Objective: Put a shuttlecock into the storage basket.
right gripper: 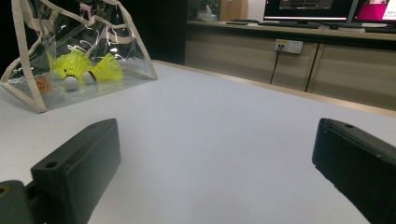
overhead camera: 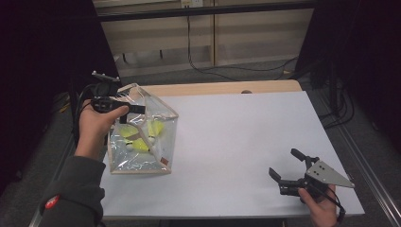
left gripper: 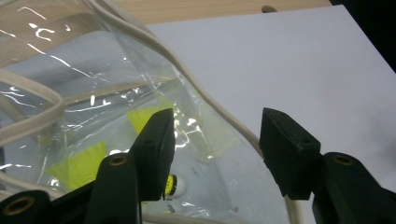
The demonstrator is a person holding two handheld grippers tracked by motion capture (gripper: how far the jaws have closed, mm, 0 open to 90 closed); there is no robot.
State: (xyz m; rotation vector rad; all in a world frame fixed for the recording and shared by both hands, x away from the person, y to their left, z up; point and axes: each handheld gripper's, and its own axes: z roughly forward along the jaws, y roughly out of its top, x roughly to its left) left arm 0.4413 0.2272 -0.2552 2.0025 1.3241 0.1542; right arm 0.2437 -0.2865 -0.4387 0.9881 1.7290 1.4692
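White table sheet (overhead camera: 227, 142) bears a clear plastic bag (overhead camera: 142, 137) of yellow shuttlecocks (right gripper: 86, 67); left gripper (left gripper: 217, 140), jaws part-open astride its rim, seems letting go, next withdraw; right gripper (overhead camera: 286, 168) waits wide

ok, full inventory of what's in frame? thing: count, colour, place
clear bag: 1, transparent with cream trim, left side of the table
shuttlecocks: at least 2, yellow with white heads, inside the bag
table sheet: 1, white, covering the table
wooden table edge: 1, light wood, far side
floor cables: several, black, beyond the table
monitors: at least 2, lit, on the far counter
left gripper: 1, black, at the bag's top rim, jaws apart with the rim cord between them
right gripper: 1, black, near right of the table, jaws open
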